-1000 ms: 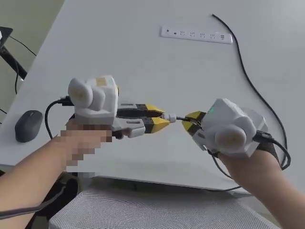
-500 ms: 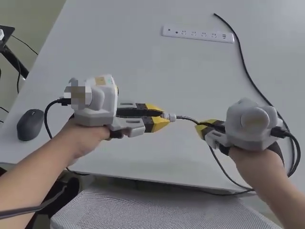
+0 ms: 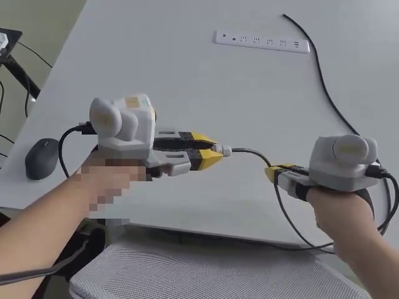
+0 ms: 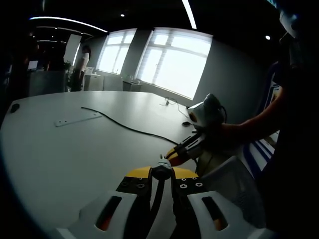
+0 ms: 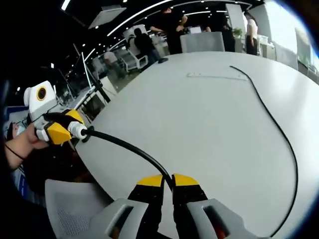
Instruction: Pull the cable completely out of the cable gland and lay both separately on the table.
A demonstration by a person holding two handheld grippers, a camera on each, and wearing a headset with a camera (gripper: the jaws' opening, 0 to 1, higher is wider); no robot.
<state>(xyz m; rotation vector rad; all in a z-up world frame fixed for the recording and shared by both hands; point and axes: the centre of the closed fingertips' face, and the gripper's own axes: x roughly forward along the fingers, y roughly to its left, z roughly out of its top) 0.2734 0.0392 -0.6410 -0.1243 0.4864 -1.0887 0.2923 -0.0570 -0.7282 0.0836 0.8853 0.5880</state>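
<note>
From the head view, a pale grey table (image 3: 187, 81) runs away from the person, with a white power strip (image 3: 262, 42) lying flat near its far side and a black cord (image 3: 327, 93) trailing from the strip's right end toward the near edge. Well on the near side of the strip, held in the air above the table's front edge, the left gripper (image 3: 215, 154) has its yellow tips pressed onto the cable gland (image 3: 222, 150); the cable (image 3: 249, 152) runs out of the gland to the right gripper (image 3: 274, 173), whose jaws pinch it. A dark mouse (image 3: 42, 158) sits far to the strip's near left, and a grey mesh chair (image 3: 206, 271) shows below the table edge. In the left gripper view, the jaws close on the gland (image 4: 161, 172), with the right gripper (image 4: 175, 154) just beyond, the power strip (image 4: 77, 119) far off on the table (image 4: 55, 154), and bright windows (image 4: 172, 64) behind. In the right gripper view, the jaws clamp the cable (image 5: 129, 147) – it arcs to the gland (image 5: 77, 130) in the left gripper (image 5: 62, 132) – and, past the power strip (image 5: 214, 75), people stand in a dim office.
</note>
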